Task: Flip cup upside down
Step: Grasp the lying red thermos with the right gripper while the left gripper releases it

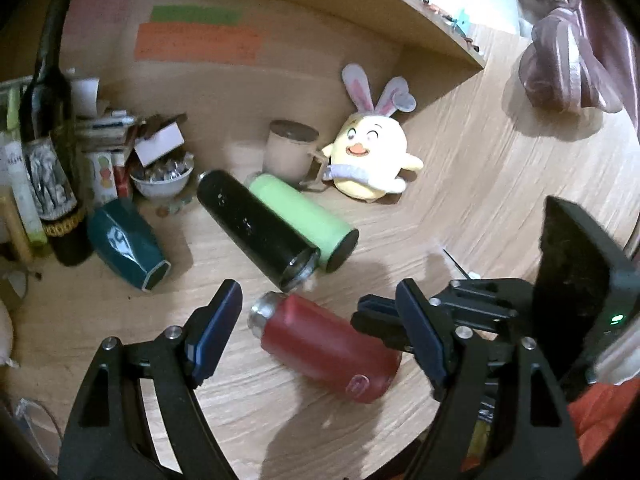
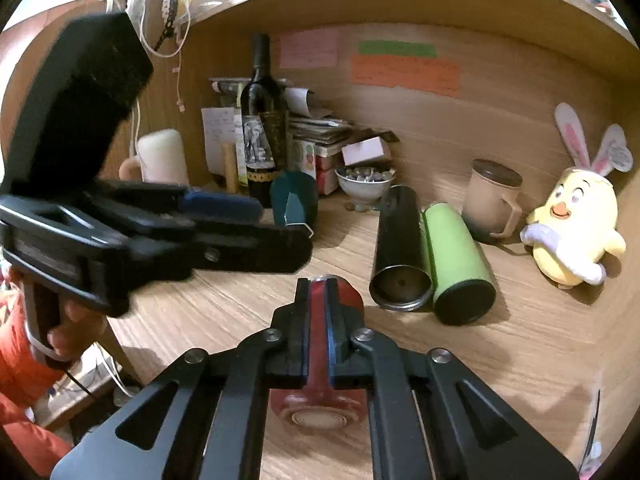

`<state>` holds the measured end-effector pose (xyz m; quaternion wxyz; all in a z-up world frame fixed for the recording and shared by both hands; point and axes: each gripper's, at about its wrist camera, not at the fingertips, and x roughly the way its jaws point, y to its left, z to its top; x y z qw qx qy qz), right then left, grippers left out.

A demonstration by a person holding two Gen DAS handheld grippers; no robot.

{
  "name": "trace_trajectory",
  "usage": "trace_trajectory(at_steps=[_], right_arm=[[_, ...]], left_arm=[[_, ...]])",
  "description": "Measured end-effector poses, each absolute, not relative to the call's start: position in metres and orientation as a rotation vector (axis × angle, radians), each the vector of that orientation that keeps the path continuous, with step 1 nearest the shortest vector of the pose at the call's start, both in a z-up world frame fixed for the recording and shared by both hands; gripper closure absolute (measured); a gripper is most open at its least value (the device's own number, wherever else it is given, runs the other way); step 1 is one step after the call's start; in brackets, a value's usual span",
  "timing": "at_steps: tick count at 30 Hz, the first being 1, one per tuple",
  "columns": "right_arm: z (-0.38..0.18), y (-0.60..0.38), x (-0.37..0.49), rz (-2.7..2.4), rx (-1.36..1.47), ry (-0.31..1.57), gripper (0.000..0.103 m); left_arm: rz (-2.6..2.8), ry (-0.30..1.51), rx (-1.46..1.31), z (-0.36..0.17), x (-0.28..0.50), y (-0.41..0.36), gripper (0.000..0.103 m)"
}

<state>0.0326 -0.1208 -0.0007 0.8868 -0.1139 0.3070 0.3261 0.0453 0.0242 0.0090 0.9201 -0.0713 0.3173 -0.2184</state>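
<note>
A red cup with a silver top lies on its side on the wooden desk. My left gripper is open, its blue-padded fingers on either side of the cup, above it. My right gripper is nearly shut, held above the red cup, which shows through the narrow gap and below the fingers. No grip on the cup is visible. The right gripper also shows in the left wrist view, beside the cup's base end. The left gripper also shows in the right wrist view.
A black flask and a green flask lie side by side behind the red cup. A teal cup lies left. A wine bottle, a bowl, a beige mug and a yellow plush toy stand behind.
</note>
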Motion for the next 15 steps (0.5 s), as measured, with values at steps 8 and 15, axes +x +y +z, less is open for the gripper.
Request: trace_trajectory(at_steps=[8, 15], right_arm=[[-0.024, -0.135, 0.025, 0.658, -0.209, 0.706, 0.023], [-0.051, -0.139, 0.034, 0.593, -0.216, 0.841, 0.029]], left_arm=[[-0.394, 0.735, -0.208, -0.016, 0.062, 0.039, 0.025], [-0.409, 0.756, -0.198, -0.029, 0.067, 0.025, 0.025]])
